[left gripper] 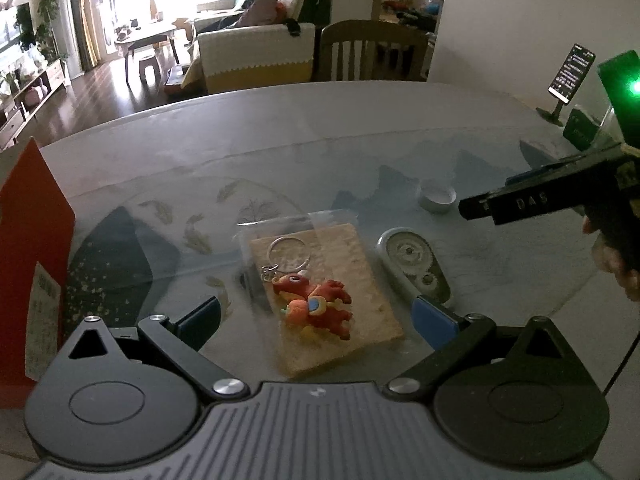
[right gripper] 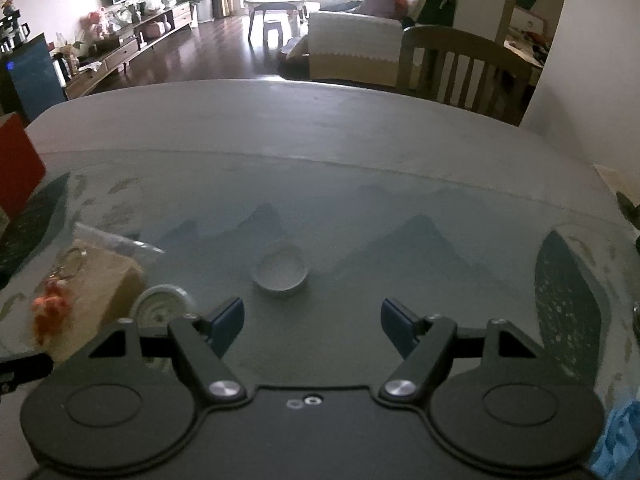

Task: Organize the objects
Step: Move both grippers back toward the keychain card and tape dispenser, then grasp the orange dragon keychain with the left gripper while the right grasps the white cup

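A glass-topped table (left gripper: pixel 280 128) holds a red box (left gripper: pixel 32 240) at its left edge. The left gripper (left gripper: pixel 316 316) hangs wide open and empty over a bagged keychain (left gripper: pixel 316 304); an oval case (left gripper: pixel 416 264) lies just beside it. The right gripper (right gripper: pixel 312 320), also spread and empty, faces a small white cap (right gripper: pixel 280 272).
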`<state>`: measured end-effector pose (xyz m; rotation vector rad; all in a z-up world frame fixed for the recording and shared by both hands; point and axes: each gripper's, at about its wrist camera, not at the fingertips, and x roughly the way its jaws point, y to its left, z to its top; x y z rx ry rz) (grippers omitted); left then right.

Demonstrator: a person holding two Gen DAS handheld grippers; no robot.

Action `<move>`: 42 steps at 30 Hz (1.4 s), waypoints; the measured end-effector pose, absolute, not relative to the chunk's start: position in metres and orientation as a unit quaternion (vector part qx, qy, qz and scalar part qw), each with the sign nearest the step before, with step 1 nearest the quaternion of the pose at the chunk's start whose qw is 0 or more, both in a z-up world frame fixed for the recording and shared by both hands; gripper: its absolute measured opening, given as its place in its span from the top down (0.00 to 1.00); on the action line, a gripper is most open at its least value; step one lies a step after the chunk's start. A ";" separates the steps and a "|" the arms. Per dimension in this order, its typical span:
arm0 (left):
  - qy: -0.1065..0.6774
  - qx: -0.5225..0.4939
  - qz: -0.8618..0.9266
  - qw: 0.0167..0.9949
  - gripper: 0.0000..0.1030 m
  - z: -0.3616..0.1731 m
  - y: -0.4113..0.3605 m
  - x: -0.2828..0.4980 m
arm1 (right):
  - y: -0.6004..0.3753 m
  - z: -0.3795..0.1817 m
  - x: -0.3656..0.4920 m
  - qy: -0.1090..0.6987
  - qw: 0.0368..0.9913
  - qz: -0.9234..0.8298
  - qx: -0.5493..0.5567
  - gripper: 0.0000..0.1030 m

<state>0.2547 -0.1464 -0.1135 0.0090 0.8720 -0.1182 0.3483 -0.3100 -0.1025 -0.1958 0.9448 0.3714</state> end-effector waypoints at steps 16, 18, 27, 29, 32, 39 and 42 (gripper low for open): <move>0.417 0.012 -0.052 0.908 0.21 -0.120 -0.148 0.258 | -0.294 -0.126 0.361 0.457 0.861 0.196 -0.103 0.31; 0.421 0.012 -0.059 0.905 0.33 -0.121 -0.149 0.259 | -0.293 -0.126 0.362 0.456 0.861 0.198 -0.103 0.32; 0.424 0.007 -0.062 0.904 0.58 -0.122 -0.149 0.260 | -0.289 -0.120 0.363 0.451 0.862 0.206 -0.102 0.61; 0.425 0.001 -0.060 0.903 0.61 -0.121 -0.147 0.261 | -0.290 -0.119 0.365 0.452 0.863 0.203 -0.102 0.63; 0.427 -0.001 -0.059 0.903 0.62 -0.121 -0.146 0.261 | -0.291 -0.117 0.363 0.454 0.863 0.197 -0.104 0.63; 0.421 -0.009 -0.065 0.905 0.62 -0.110 -0.144 0.254 | -0.295 -0.094 0.344 0.446 0.866 0.206 -0.091 0.63; 0.419 -0.014 -0.067 0.905 0.62 -0.102 -0.141 0.247 | -0.297 -0.080 0.332 0.444 0.865 0.220 -0.078 0.63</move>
